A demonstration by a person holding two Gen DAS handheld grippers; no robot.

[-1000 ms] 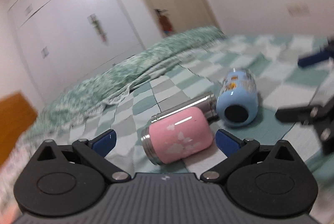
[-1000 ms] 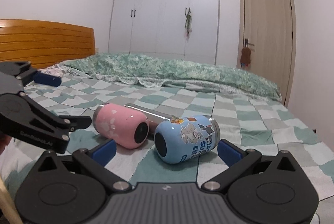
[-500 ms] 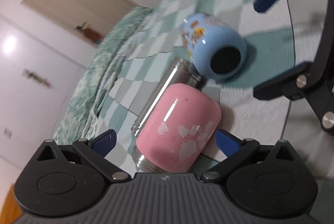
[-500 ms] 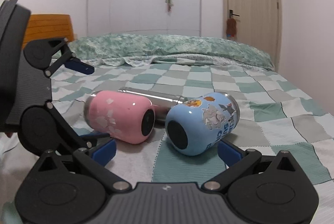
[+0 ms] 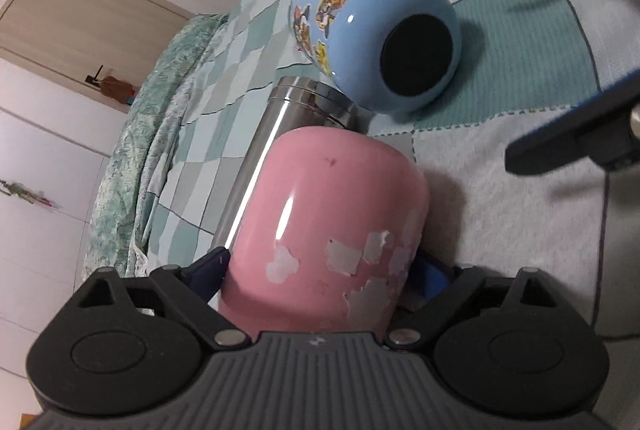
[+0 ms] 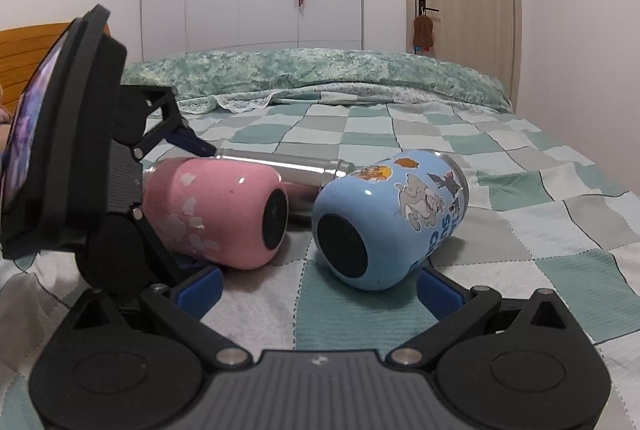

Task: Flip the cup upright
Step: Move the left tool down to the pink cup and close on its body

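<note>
Straddling the pink cup [image 5: 320, 226], the left hand-held gripper [image 5: 320, 276] hides its contact; grip unclear.

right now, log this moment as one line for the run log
left tool: straddling pink cup | pink cup: on its side | right tool: open, near blue cup | blue cup: on its side | steel flask: lying behind both

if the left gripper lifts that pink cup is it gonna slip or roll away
The pink cup looks glossy and rounded, so it may slip between the left gripper fingers. Lying on its side on the soft quilt, it could roll, though the steel bottle behind probably blocks it.
</note>
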